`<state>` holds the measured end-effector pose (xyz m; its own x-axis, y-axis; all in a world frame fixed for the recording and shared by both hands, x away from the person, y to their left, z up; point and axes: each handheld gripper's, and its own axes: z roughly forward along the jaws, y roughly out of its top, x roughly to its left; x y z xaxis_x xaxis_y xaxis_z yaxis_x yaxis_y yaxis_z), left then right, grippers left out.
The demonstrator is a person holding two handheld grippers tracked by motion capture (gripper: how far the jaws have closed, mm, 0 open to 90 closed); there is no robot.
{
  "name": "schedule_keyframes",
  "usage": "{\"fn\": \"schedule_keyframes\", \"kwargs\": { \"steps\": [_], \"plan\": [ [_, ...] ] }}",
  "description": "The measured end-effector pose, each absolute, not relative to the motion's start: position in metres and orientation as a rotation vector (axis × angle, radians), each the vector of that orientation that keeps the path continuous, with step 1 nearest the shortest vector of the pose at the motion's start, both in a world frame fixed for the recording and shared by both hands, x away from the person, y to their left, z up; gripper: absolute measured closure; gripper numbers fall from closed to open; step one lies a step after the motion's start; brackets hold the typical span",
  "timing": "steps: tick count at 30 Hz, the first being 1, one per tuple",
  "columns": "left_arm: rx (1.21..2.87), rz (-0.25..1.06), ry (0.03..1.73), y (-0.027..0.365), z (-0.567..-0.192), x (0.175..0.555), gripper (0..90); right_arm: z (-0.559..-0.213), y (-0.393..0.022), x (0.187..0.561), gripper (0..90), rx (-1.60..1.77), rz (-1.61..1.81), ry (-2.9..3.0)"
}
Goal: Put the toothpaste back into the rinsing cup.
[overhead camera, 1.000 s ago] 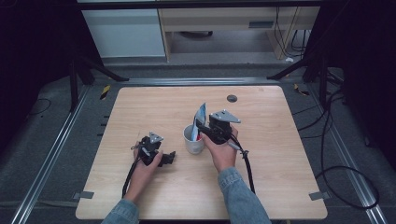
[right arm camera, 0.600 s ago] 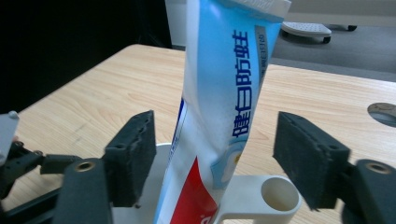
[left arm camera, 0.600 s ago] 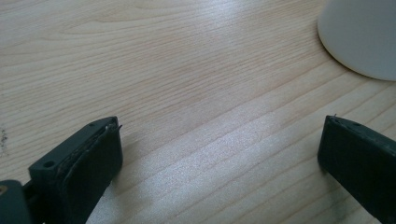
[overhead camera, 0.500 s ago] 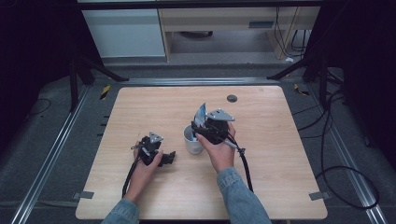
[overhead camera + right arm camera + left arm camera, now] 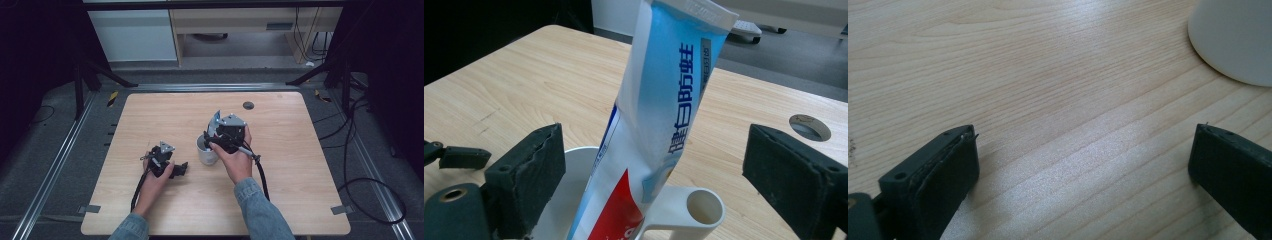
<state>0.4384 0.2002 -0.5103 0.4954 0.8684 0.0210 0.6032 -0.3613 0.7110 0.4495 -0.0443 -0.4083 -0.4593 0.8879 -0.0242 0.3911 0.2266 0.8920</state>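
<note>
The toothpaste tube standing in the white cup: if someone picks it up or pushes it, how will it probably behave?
The toothpaste tube looks soft and partly squeezed, so it would probably bend under a grip. It leans in the white cup with most of its length above the rim, so a push may tip it, perhaps the cup too. Its glossy skin could slip between the open right tongs, which have just been opening.

Count on the wooden table [image 5: 300,165]: one white cup [image 5: 206,153]; one toothpaste tube [image 5: 659,105], standing in that cup; two handheld grippers, left gripper [image 5: 1083,165] and right gripper [image 5: 649,175]; two hands, left hand [image 5: 152,180] and right hand [image 5: 237,162]; one round grommet hole [image 5: 248,105] in the tabletop
</note>
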Motion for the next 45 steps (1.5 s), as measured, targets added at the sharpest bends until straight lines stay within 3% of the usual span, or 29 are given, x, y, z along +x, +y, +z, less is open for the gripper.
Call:
{"fn": "schedule_keyframes", "kwargs": {
  "steps": [22, 45],
  "plan": [
    [2.094, 0.528, 1.206, 0.2, -0.51, 0.438, 0.0, -0.398, -0.064, 0.433, 7.0, 1.117, 1.166, 2.031],
    [2.097, 0.528, 1.205, 0.2, -0.51, 0.438, 0.0, -0.398, -0.093, 0.415, 16.5, 1.125, 1.184, 2.069]
  ]
}}
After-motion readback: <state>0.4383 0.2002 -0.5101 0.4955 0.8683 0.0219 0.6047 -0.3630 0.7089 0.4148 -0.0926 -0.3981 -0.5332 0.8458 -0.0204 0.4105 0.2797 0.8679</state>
